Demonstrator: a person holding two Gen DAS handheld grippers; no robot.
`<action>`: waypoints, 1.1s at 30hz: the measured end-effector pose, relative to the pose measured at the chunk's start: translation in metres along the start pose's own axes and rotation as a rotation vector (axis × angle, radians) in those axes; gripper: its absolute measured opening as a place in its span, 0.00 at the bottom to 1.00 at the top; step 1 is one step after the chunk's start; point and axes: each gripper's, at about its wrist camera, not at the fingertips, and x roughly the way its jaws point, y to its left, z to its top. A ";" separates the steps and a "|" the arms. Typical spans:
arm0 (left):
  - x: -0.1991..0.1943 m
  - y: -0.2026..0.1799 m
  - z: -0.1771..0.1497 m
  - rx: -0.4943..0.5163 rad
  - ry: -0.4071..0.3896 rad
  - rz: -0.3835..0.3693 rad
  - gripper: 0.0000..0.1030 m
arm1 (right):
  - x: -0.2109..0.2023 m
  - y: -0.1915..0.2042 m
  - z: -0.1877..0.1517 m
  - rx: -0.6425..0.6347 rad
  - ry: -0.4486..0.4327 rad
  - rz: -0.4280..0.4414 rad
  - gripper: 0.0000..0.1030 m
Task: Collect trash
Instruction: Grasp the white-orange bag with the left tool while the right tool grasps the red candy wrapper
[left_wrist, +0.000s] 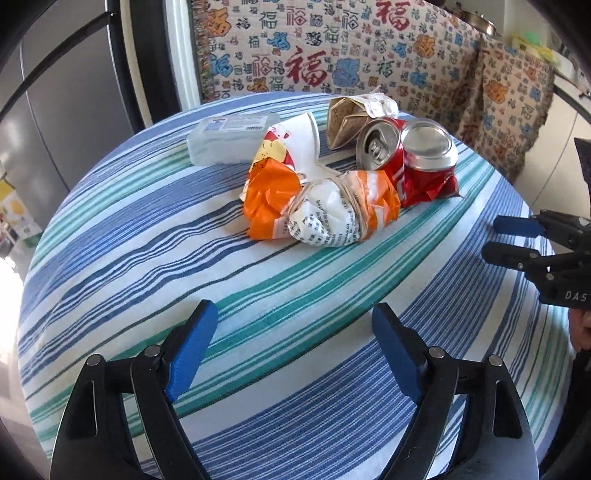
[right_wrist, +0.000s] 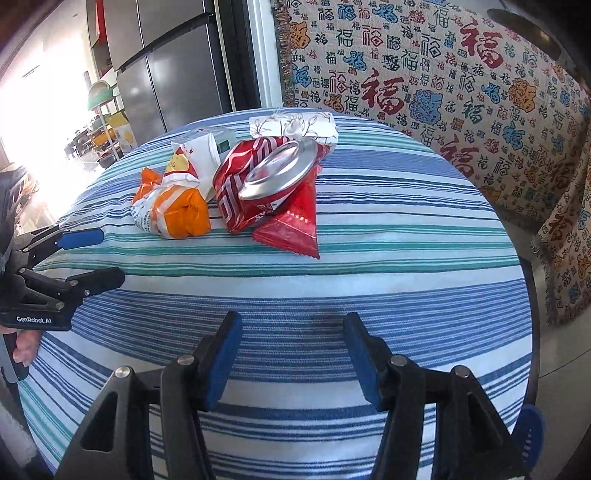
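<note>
A pile of trash lies mid-table: a crumpled orange-and-white wrapper (left_wrist: 325, 210) (right_wrist: 173, 212), two crushed red cans (left_wrist: 428, 162) (right_wrist: 266, 177), a flattened paper cup (left_wrist: 295, 144) (right_wrist: 195, 158), a clear plastic box (left_wrist: 232, 138), a folded brown carton (left_wrist: 351, 118) and a red foil packet (right_wrist: 295, 229). My left gripper (left_wrist: 293, 332) is open and empty, short of the pile; it also shows at the left edge of the right wrist view (right_wrist: 96, 254). My right gripper (right_wrist: 291, 339) is open and empty, near the table's front; it shows at the right edge of the left wrist view (left_wrist: 495, 240).
The round table carries a blue, green and white striped cloth (left_wrist: 147, 258) (right_wrist: 406, 277). A sofa with a patterned throw (left_wrist: 369, 55) (right_wrist: 461, 92) stands behind it. A grey fridge (right_wrist: 177, 66) stands at the back left.
</note>
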 end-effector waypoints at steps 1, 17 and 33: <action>0.001 -0.001 0.001 0.003 0.005 0.005 0.87 | 0.003 0.002 0.003 -0.008 -0.003 -0.013 0.57; 0.005 -0.004 0.002 0.015 0.033 0.004 1.00 | 0.032 0.017 0.041 -0.046 -0.041 -0.048 0.36; 0.005 -0.005 0.002 0.012 0.035 0.009 1.00 | -0.011 0.000 -0.019 -0.002 0.036 -0.060 0.36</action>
